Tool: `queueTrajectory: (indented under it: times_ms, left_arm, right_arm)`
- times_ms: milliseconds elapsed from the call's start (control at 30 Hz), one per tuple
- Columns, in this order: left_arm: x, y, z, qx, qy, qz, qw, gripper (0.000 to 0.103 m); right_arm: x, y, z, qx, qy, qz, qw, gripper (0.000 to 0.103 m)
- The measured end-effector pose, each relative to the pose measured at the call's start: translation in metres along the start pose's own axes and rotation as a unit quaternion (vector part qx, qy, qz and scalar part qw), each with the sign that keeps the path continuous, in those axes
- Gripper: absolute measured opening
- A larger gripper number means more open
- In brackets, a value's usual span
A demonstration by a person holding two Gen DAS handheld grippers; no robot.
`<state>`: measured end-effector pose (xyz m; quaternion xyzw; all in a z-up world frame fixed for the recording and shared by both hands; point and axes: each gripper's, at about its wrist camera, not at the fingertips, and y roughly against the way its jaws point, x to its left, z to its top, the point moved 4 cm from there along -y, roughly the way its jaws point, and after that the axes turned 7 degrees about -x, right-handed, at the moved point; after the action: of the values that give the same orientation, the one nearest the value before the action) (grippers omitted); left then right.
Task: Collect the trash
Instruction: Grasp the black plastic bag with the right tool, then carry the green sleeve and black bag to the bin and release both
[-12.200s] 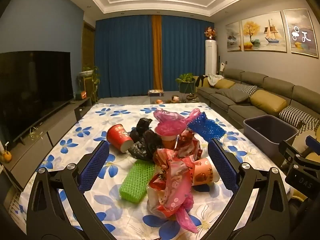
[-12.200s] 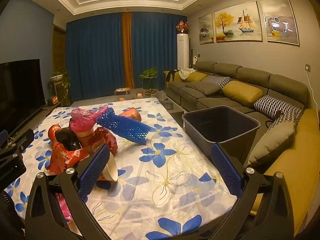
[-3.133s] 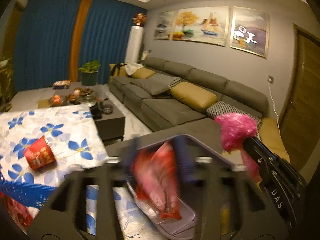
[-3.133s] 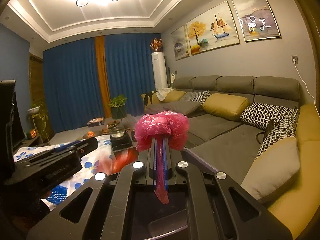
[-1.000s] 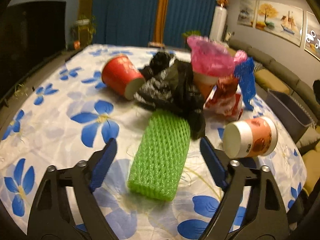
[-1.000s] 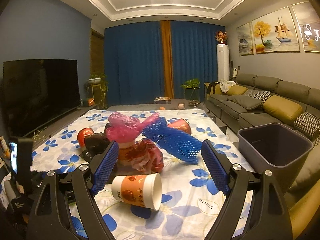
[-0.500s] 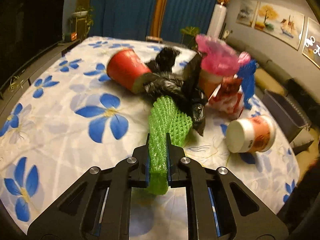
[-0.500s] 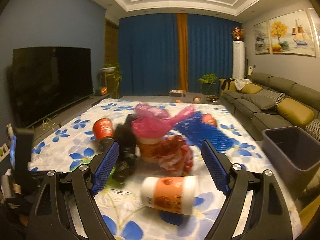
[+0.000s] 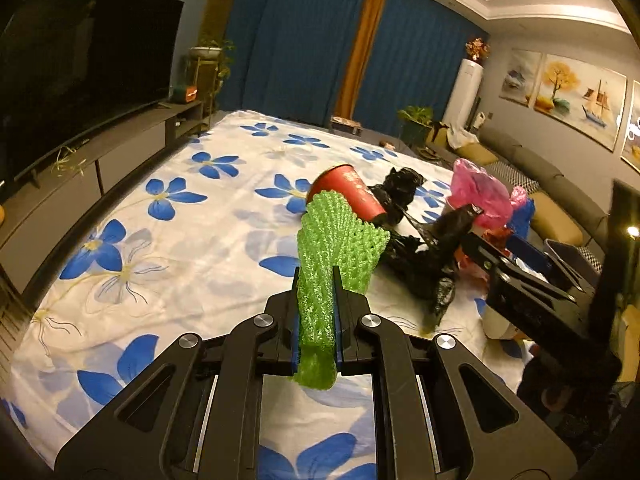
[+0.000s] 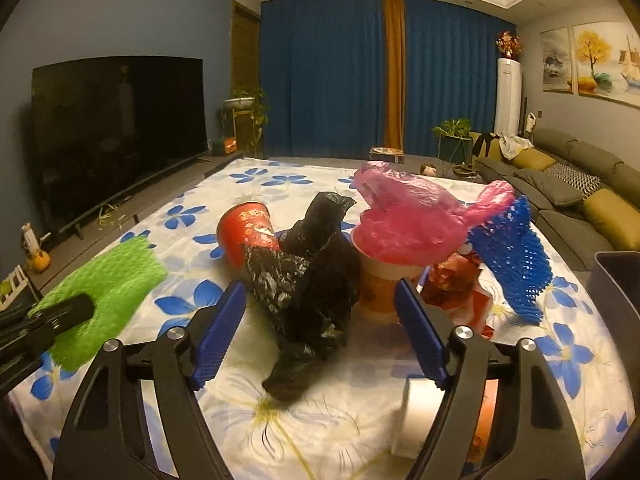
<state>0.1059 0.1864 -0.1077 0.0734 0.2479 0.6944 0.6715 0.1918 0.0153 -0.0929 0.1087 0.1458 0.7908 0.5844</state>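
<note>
My left gripper (image 9: 316,300) is shut on a green foam net (image 9: 336,240), which hangs clear of the flowered tablecloth (image 9: 180,240). The right wrist view shows the same net (image 10: 108,280) at the far left. My right gripper (image 10: 320,320) hovers low over the trash pile, its jaws closing. A crumpled black plastic bag (image 10: 308,272) lies between the blue pads (image 10: 218,328), which do not touch it. A red cup (image 10: 248,232) lies behind the bag. To the right are a pink bag (image 10: 408,220) over a paper cup, and a blue foam net (image 10: 516,248).
A red wrapper (image 10: 460,280) lies by the paper cup. An orange-and-white cup (image 10: 424,412) lies on its side under my right finger. A grey bin (image 10: 620,280) stands off the table's right edge, sofa (image 10: 580,184) behind it. A TV (image 10: 120,128) fills the left wall.
My left gripper shut on the green net, then lifted it off the cloth. My right gripper moved left and lower from the orange cup to the black bag, and its jaws narrowed.
</note>
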Motion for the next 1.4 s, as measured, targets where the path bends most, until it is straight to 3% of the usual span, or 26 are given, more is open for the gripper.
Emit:
queueTrajectory:
  times_ms: [200,333,367,467,1033,1400]
  left_arm:
    - [0.006,-0.006,0.003,-0.004,0.005,-0.005,1.0,0.011]
    - [0.005,-0.006,0.006,-0.009,0.004,-0.007,0.9999,0.011]
    - [0.004,-0.006,0.007,-0.01,0.003,-0.008,0.9999,0.011]
    - [0.004,-0.007,0.008,-0.011,0.004,-0.006,0.9999,0.011]
    - [-0.03,0.006,0.025,-0.033,-0.021,-0.011,0.9992,0.011]
    - [-0.103,0.014,0.037,-0.053,-0.063,-0.055,0.9951,0.011]
  right_arm:
    - [0.0,-0.026,0.003,0.017,-0.006,-0.012,1.0,0.054]
    - [0.0,-0.036,-0.002,0.031,-0.006,-0.013,0.999,0.033]
    - [0.0,-0.038,-0.004,0.034,-0.004,-0.012,0.999,0.02]
    - [0.0,-0.036,-0.006,0.032,-0.004,-0.009,0.999,0.006]
    - [-0.008,0.066,0.041,-0.084,-0.017,0.06,0.994,0.002]
    - [-0.061,0.117,0.053,-0.125,-0.023,0.029,0.991,0.002]
